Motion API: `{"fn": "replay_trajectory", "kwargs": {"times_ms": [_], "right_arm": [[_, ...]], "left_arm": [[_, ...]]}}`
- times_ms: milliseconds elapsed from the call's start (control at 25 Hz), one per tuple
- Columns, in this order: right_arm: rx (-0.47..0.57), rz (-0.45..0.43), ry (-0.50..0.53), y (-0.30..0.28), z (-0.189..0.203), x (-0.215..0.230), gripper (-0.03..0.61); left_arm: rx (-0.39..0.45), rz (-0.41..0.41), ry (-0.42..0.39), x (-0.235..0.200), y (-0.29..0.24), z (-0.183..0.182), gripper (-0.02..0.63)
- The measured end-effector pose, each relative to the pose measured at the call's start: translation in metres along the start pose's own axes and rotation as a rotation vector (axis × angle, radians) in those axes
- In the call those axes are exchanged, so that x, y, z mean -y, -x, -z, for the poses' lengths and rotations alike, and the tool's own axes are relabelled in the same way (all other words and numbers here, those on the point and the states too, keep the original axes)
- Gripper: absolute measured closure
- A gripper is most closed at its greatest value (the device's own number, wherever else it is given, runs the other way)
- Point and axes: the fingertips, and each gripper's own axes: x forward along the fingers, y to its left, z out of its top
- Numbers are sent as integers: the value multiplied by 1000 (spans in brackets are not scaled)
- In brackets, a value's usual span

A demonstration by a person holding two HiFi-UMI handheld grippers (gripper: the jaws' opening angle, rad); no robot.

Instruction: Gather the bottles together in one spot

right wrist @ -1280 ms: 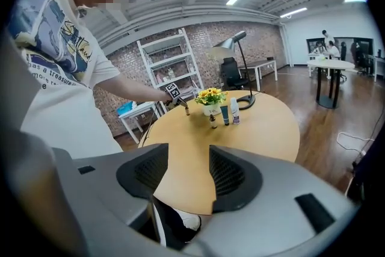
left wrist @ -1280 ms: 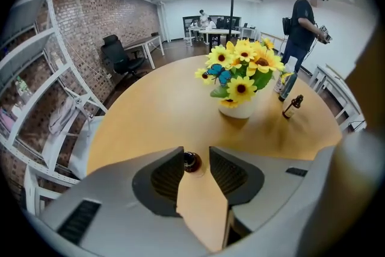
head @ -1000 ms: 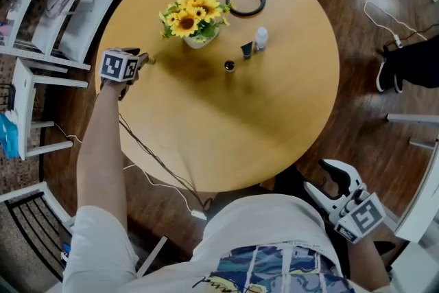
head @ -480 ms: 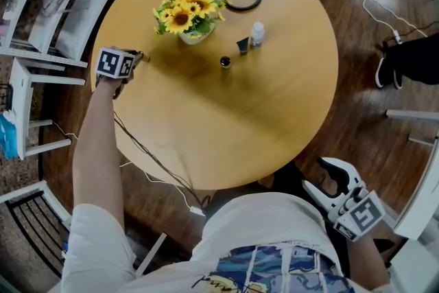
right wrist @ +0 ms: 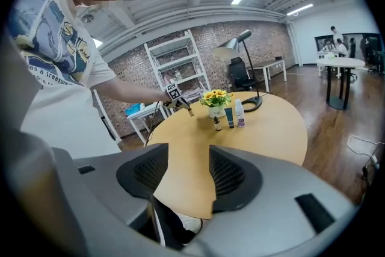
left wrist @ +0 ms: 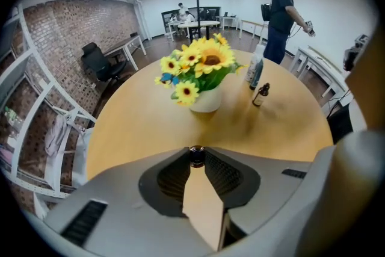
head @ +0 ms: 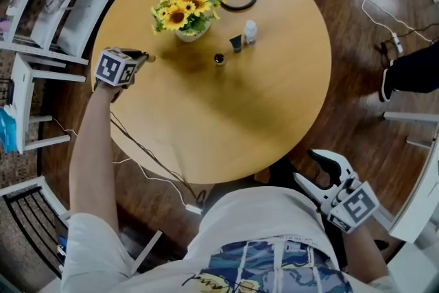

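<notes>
The round surface (head: 206, 120) is looked down on steeply from the head view, from well above. The left hand-held gripper (head: 145, 57) view is aimed across it, near the flowers (left wrist: 201, 66). The right hand-held gripper (head: 310, 168) view is set off its edge, farther back. Flowers and bottles (right wrist: 230, 116) are shared by all three.

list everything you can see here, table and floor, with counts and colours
table: one, light wood, round, centre
sunflowers: one bunch, yellow, white pot, table's far side
lamp base: one, black ring, beyond the flowers
white bottle: one, white, right of the pot
tube: one, dark, beside the white bottle
dropper bottle: one, dark, nearer than the tube
small bottle: one, dark cap, in the left gripper
racks: white, floor at left
shoe: one, black and white, floor at right
left gripper: shut on the small bottle, table's left edge
right gripper: open, empty, off the table
</notes>
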Motion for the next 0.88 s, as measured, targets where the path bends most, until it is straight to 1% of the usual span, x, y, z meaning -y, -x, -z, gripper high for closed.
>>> {"fn": "replay_trajectory", "kwargs": {"times_ms": [120,240,320,400,520,640,760,880], "right_arm": [[19,-26,18,4,-3,1,345],[40,-53,25,11,-7,3,345],[45,-63,9,17,-7,6,345],[58,-69,25,24,-9,12,345],[73,-73,45,36,-12,22,345],[80,-69,35,48,-13,31,345],[88,-67,45,56,-13,41,345],[80,-64,9,64,-10,52,345]], "left_arm": [[16,30,-42,37,17,-11,535],[38,65,-94,78,33,-30,535],[61,92,-128,100,36,-45,535],[92,121,-157,118,34,-62,535],[109,137,-189,138,40,-94,535],[82,124,-219,154,48,-123,535],[76,128,-246,167,42,-146,535],[76,136,-254,177,30,-166,535]]}}
